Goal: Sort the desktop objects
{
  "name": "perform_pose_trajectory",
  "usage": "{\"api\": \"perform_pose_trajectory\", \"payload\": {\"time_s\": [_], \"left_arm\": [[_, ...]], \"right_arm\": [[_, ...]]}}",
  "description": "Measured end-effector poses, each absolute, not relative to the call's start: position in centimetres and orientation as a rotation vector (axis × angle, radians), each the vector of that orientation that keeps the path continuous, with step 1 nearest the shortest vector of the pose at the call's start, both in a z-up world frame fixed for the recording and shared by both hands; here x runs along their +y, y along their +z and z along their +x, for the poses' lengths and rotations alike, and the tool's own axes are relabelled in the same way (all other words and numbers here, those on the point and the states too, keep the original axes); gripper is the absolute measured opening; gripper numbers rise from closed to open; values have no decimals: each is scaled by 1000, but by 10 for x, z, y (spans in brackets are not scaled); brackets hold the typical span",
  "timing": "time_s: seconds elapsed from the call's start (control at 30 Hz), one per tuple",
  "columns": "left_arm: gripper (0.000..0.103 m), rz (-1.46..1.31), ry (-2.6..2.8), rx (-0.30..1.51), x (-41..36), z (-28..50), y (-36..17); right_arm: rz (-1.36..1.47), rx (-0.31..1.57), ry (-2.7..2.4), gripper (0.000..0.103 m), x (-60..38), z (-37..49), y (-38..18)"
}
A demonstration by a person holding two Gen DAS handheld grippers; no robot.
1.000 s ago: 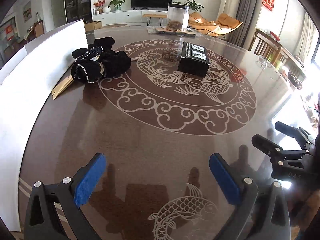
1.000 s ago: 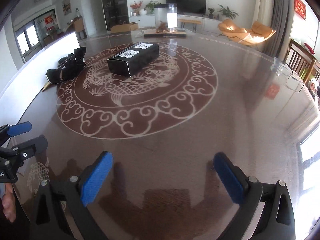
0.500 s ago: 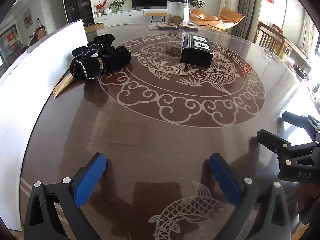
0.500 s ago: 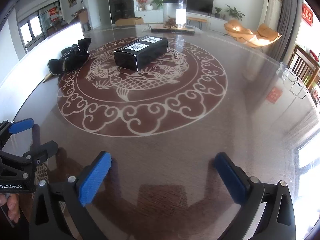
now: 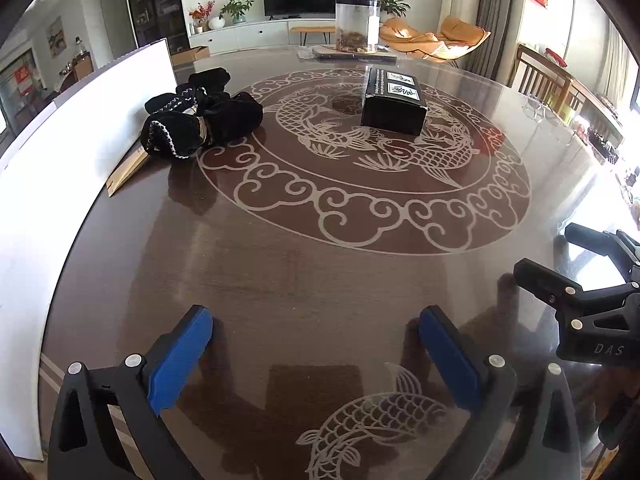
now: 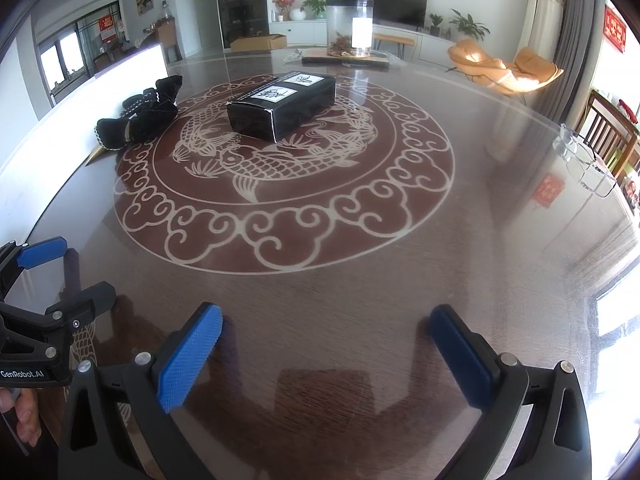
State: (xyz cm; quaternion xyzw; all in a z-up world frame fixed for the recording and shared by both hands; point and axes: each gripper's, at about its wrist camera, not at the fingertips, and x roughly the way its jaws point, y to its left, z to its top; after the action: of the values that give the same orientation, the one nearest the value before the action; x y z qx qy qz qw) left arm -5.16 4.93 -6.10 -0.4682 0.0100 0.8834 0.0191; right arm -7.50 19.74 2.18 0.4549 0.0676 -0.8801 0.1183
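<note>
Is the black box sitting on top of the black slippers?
No, the black box rests on the table's fish medallion, apart from the black slippers, which lie near the white board.

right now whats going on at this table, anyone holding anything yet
Nothing is held yet. A person has a two-finger gripper in each hand; the left gripper and the right gripper hover open over the table. The black box and black cloth bundle lie untouched farther back.

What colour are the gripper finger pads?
Blue, on both grippers; the right wrist view shows the textured pads best.
</note>
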Motion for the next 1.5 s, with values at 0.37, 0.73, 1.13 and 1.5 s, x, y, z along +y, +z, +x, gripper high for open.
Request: {"api": "perform_pose_trajectory", "payload": {"time_s": [0.37,0.73,1.13,1.5], "left_arm": [[103,-1466,2758,12,50,-53,-60],[103,-1467,2762,10,50,-52,-61],[103,-1467,2762,11,50,-52,-61],[103,-1467,2756,15,49,-50,-60]], "right_arm": [[1330,197,-2574,103,197,-75,22],[1330,197,-2574,103,197,-75,22],[1330,197,-2575,103,197,-75,22],[1330,197,-2575,103,197,-75,21]]}}
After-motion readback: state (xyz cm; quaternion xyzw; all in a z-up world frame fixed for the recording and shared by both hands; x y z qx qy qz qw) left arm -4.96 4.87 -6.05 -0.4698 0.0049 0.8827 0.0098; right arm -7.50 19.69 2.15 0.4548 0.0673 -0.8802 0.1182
